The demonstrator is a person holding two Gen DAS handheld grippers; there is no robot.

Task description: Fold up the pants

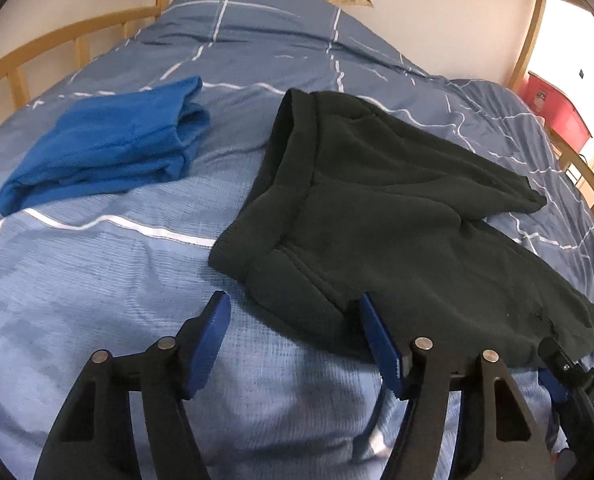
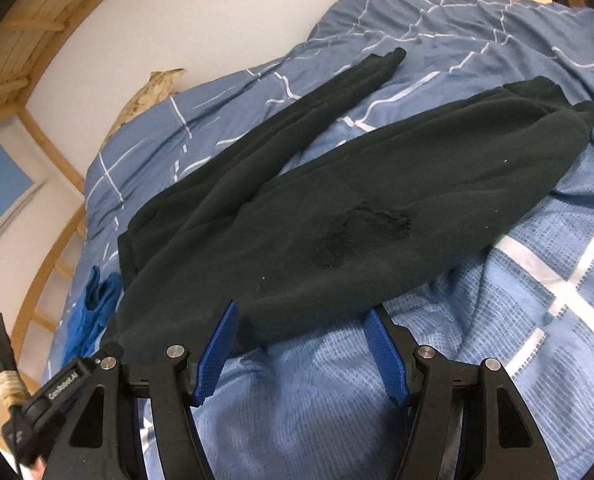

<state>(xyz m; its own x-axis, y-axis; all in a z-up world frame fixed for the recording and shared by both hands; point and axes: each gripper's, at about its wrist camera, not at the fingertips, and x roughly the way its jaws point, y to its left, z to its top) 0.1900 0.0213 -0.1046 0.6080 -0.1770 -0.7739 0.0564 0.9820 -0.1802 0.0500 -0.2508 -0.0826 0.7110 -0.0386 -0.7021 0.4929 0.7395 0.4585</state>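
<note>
Left wrist: left tongs (image 1: 295,334) agape, pants (image 1: 377,208) edge between, ungripped. Right tongs (image 2: 301,342) likewise, bracketing pants hem on bed (image 2: 497,340). Grasp step in hand; next, clench both, lift, fold over.

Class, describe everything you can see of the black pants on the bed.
The black pants look like soft fleece. They lie unfolded on the blue checked duvet, ribbed waistband towards the folded blue garment, legs spread apart with cuffed ends. One leg has a rough worn patch. Both open tongs sit at the near edge.
</note>
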